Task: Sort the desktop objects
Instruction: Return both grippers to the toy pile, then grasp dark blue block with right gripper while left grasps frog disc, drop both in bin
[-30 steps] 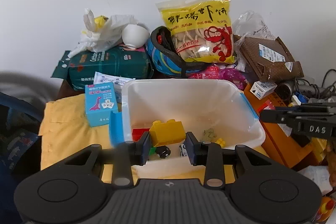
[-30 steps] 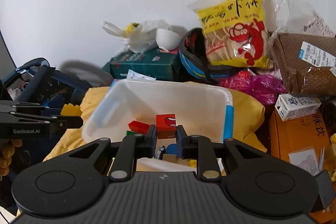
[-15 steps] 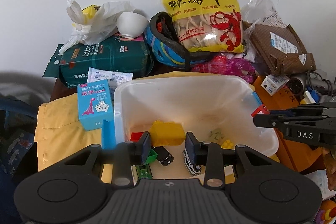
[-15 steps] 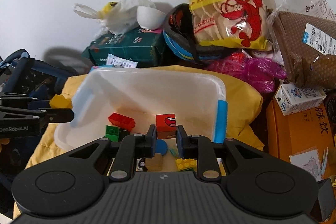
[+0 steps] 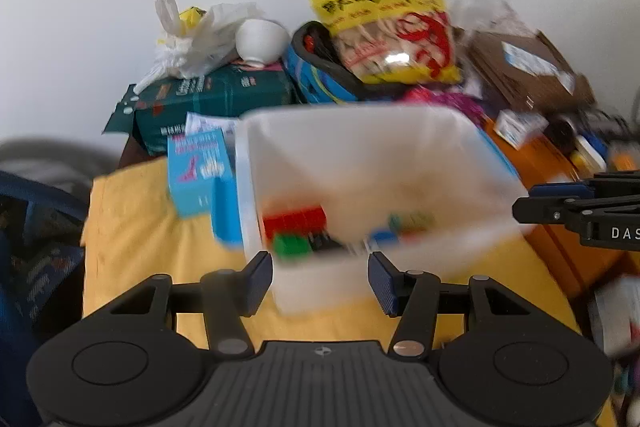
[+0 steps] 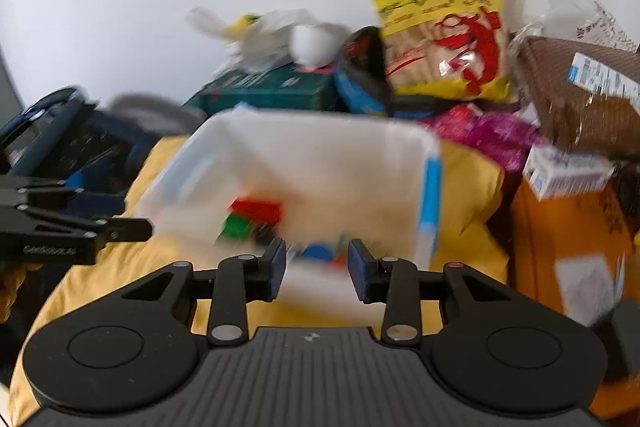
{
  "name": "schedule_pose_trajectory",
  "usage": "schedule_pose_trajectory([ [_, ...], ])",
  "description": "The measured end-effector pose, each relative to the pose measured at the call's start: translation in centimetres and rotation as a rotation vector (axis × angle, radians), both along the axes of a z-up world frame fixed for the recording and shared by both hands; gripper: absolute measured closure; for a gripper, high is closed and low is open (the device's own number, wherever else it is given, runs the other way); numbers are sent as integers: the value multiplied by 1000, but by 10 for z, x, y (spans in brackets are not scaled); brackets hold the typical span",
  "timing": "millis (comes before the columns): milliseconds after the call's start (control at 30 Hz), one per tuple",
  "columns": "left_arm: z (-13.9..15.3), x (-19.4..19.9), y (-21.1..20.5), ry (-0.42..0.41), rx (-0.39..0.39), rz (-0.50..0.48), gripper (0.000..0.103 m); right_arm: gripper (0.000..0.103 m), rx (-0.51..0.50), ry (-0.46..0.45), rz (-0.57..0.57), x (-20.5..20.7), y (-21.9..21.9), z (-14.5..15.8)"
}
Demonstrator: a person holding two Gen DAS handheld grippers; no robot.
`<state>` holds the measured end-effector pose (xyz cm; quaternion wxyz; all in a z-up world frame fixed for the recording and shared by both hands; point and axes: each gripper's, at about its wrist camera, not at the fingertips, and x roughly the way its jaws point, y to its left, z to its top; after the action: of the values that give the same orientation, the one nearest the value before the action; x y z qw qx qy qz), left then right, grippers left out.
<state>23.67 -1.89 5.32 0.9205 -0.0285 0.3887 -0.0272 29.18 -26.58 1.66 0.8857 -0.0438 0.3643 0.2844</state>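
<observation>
Two open, empty grippers, left gripper [image 5: 320, 277] and right gripper [image 6: 317, 267], are hovering near the white bin [image 5: 360, 131] of light, rigid toy bricks [image 5: 294, 221], best pinched by flat sides.

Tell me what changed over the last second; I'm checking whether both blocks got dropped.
Both let go: the left gripper, which held a yellow block, and the right gripper, which held a red printed block, now stand open and empty, drawn back from the white bin. Neither block is identifiable in the blur. Bin, yellow cloth and clutter stayed.

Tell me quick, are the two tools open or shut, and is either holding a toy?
Left tool: open, holding nothing.
Right tool: open, holding nothing.
</observation>
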Motion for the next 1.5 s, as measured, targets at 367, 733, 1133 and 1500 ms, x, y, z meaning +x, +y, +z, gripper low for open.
schedule_pose_trajectory([
  [367,-90,-137,-37,73,-64,-80,46,64,-76,112,23,-118,-3,-101],
  [733,-131,-143,-93,135,-45,-190,49,59,-132,125,-9,-130,-22,-111],
  [1133,-117,-144,-40,120,-63,-33,66,49,-93,160,-19,-111,28,-134],
  [1500,-81,-144,-11,55,-104,30,66,67,-60,117,4,-128,7,-102],
])
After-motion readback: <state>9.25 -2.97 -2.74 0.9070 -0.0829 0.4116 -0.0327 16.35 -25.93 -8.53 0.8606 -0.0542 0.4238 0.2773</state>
